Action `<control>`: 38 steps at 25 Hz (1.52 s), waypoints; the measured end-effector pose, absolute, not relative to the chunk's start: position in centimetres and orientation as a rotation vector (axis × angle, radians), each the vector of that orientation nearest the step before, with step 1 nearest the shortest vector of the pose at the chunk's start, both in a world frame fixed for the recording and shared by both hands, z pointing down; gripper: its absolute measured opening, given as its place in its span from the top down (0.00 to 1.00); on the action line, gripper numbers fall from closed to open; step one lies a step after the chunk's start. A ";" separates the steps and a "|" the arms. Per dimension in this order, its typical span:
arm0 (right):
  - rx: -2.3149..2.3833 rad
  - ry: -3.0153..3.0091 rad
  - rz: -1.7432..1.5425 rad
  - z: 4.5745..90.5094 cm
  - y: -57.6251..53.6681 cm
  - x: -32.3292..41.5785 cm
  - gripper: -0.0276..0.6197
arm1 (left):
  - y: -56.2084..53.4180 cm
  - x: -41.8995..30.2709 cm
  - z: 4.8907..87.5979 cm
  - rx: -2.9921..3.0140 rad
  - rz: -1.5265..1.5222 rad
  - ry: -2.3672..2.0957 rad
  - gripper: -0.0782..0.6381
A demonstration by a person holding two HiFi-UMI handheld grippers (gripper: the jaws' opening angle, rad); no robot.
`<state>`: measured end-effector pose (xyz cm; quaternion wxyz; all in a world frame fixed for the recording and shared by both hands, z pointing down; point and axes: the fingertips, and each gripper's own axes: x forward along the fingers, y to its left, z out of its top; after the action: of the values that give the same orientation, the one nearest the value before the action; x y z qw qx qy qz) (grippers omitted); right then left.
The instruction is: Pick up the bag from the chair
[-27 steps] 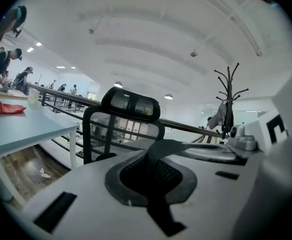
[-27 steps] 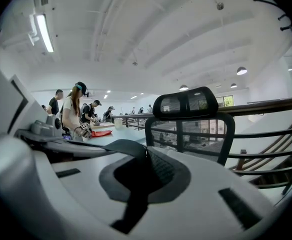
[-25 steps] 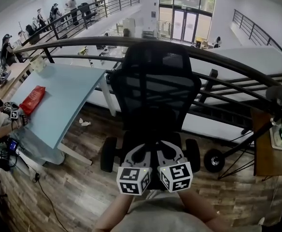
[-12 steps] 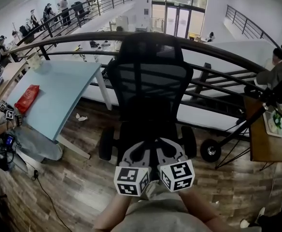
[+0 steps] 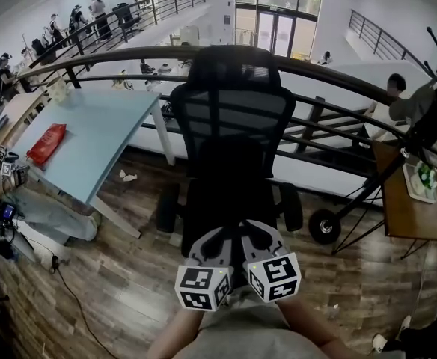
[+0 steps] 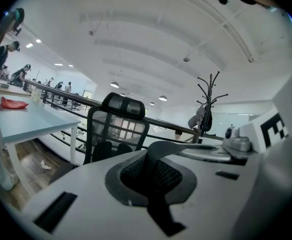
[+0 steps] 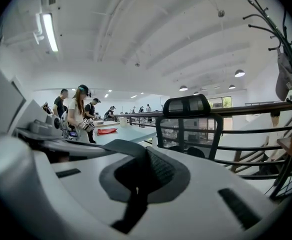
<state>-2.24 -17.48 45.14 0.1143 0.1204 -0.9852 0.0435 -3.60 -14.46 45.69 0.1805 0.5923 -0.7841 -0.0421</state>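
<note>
Chair (image 5: 233,122) black mesh, just ahead of left tongs (image 5: 220,239), right tongs (image 5: 254,238); both fully closed, holding nothing.

A wood-plank floor (image 5: 121,275) carries a black mesh office chair (image 5: 233,126) at the centre and a pale blue table (image 5: 106,133) to its left. A red packet (image 5: 46,143) lies on the table's left part. A crumpled white scrap (image 5: 129,176) lies on the floor near the table's leg.
</note>
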 end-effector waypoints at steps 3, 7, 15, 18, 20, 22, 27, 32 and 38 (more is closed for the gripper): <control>0.363 -2.888 0.125 44.9 -16.1 -1.1 0.95 | -13.1 -2.5 45.4 1.689 -0.115 -2.215 0.88; 0.374 -2.896 0.128 44.7 -15.1 0.4 0.95 | -12.2 -1.1 45.2 1.709 -0.110 -2.224 0.88; 0.372 -2.917 0.113 44.0 -14.0 1.7 0.96 | -11.2 0.2 44.4 1.725 -0.111 -2.251 0.88; 0.363 -2.921 0.106 43.8 -13.6 1.6 0.96 | -10.7 0.2 44.3 1.724 -0.109 -2.255 0.88; 0.358 -2.923 0.103 43.7 -13.3 1.7 0.96 | -10.4 0.3 44.2 1.725 -0.111 -2.256 0.88; 0.354 -2.926 0.100 43.7 -13.0 1.8 0.96 | -10.1 0.5 44.2 1.728 -0.109 -2.258 0.88; 0.349 -2.923 0.096 43.9 -12.4 2.1 0.96 | -9.5 0.8 44.4 1.732 -0.101 -2.252 0.88; 0.343 -2.914 0.102 44.1 -11.8 2.4 0.96 | -9.0 1.1 44.5 1.735 -0.094 -2.241 0.88; 0.352 -2.918 0.101 44.0 -11.3 2.4 0.96 | -8.6 1.1 44.4 1.753 -0.091 -2.236 0.88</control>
<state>2.44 -11.33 43.99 0.1001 0.1192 -0.9872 0.0340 1.10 -8.59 44.44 0.1492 0.6097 -0.7778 -0.0316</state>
